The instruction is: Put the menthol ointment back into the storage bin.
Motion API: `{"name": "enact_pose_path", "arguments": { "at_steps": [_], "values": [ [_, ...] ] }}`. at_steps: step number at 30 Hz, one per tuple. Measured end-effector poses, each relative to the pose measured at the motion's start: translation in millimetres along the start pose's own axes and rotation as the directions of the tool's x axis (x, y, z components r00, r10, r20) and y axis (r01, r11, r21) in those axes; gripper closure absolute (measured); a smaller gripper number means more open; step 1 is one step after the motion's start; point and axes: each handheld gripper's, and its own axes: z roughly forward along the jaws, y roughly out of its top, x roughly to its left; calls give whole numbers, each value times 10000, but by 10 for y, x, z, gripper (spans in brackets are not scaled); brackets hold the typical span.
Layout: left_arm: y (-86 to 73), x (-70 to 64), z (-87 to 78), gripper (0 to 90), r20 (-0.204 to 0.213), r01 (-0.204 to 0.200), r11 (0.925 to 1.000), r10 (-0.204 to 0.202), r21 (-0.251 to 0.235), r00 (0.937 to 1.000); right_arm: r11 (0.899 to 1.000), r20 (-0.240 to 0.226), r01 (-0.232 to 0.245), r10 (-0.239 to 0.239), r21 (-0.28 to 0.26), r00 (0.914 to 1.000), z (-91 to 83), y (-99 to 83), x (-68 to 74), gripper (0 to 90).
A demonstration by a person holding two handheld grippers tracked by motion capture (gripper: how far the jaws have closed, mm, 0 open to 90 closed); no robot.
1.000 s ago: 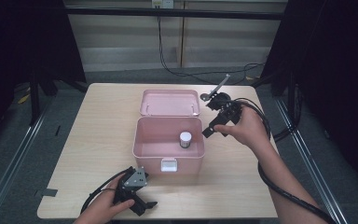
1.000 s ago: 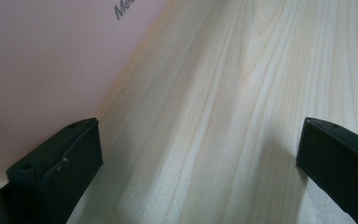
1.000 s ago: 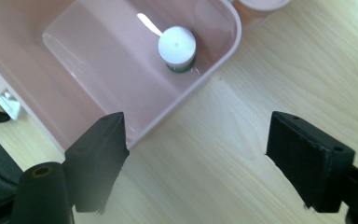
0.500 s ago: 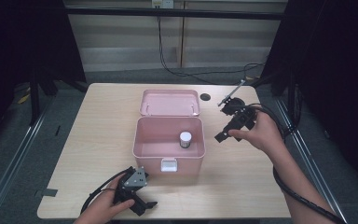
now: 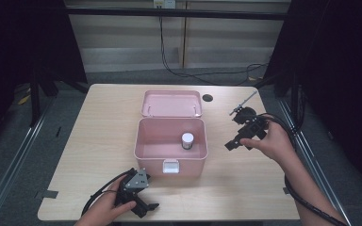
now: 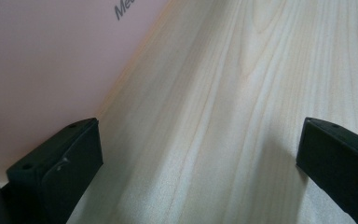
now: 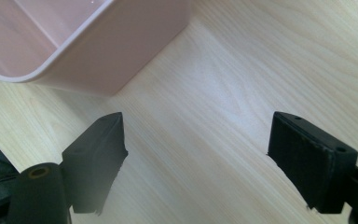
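Pink box (image 5: 170, 146) mid-tabletop (image 5: 99, 122), lid (image 5: 171, 103) flipped back, small jar (image 5: 187, 141) inside. Right claw (image 5: 238, 142) beside box's right wall, jaws wide, empty. Left claw (image 5: 143, 208) at front edge, wide, empty.

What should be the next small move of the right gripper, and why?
Probably reach up to the raised lid to close it: the small jar already stands inside the open pink box, and the right gripper is open and empty beside it.

The table (image 5: 264, 188) is pale matt wood grain, the pink box (image 5: 148, 150) smooth, slightly glossy plastic.
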Motion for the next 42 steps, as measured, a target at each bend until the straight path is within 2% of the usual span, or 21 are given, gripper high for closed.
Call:
{"name": "enact_pose_path", "arguments": {
  "at_steps": [2,4,9,15,26,30,34,42],
  "values": [
    [1,-1,0,0,-8,3,10000,-3,-3,10000,10000,-66,-27,27,-73,10000,16,-34,-5,184],
    [0,0,1,0,-1,0,10000,0,-18,10000,9999,98,123,-123,-16,9999,40,-64,-8,184],
    [0,-1,0,0,2,15,10000,-15,-2,10000,9998,-119,189,-189,-30,9998,100,-141,7,184],
    [0,1,2,0,2,-8,10000,8,-22,10000,9986,61,395,-397,359,9992,207,-254,24,186],
    [0,-2,2,0,-6,30,10000,-30,-20,10000,9991,-229,247,-239,334,9995,389,-497,-16,186],
    [0,-2,3,0,-6,27,10000,-27,-39,10000,9984,-50,145,-142,546,9999,482,-584,-9,186],
    [0,-2,3,0,-14,20,10000,-20,-34,10000,9983,-187,57,-46,583,9998,575,-663,-15,186],
    [1,-2,3,0,-17,21,10000,-21,-29,10000,9994,-319,-81,92,346,9994,737,-805,-26,185]
  ]
}}
